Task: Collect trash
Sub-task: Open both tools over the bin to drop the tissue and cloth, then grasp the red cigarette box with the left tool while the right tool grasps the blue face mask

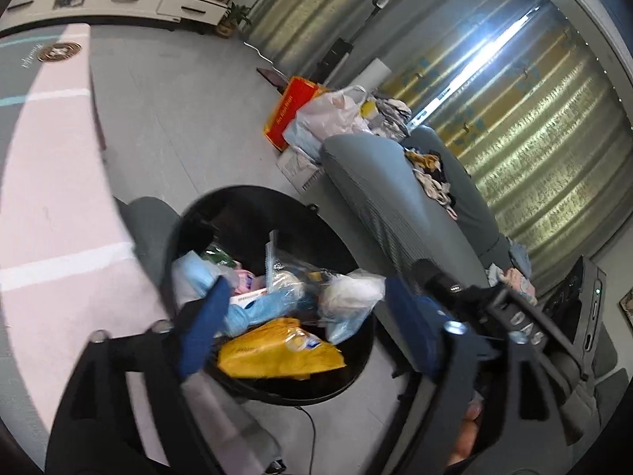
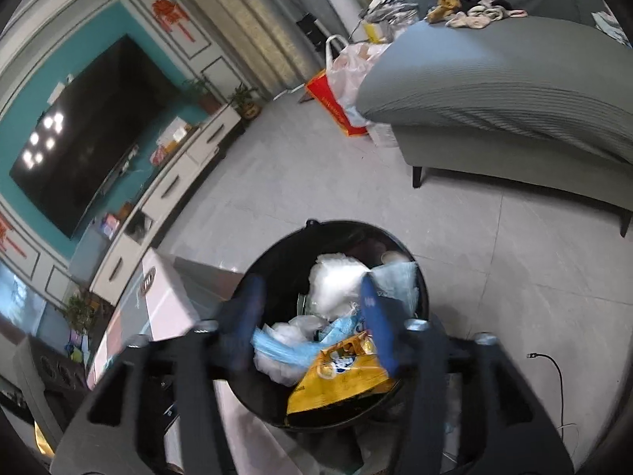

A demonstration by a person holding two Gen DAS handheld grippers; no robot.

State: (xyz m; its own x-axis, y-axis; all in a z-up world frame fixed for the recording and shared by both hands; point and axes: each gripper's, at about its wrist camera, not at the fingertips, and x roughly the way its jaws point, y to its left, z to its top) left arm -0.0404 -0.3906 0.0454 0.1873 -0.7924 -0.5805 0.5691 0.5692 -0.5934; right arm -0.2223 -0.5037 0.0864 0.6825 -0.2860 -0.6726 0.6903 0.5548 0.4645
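Note:
A round black trash bin (image 1: 253,198) stands on the grey tile floor, filled near to the rim. In it lie a yellow packet (image 1: 277,352), blue face masks (image 1: 257,312), clear plastic bags (image 1: 352,289) and white tissue (image 2: 336,281). My left gripper (image 1: 306,324) hovers over the bin with its blue fingers wide apart and nothing pressed between them. My right gripper (image 2: 312,328) also hangs over the bin (image 2: 273,253), open, with the yellow packet (image 2: 340,376) and masks (image 2: 277,350) lying loose below it. The right tool's black frame (image 1: 526,324) shows at the left wrist view's right side.
A grey sofa (image 2: 494,91) with clothes (image 2: 474,10) on it stands right behind the bin. A red bag (image 2: 336,107) and plastic bags (image 2: 352,67) sit at its end. A pink-and-white table (image 1: 51,198) is beside the bin. A TV (image 2: 91,130) hangs above a white cabinet (image 2: 170,186). A cable (image 2: 554,368) lies on the floor.

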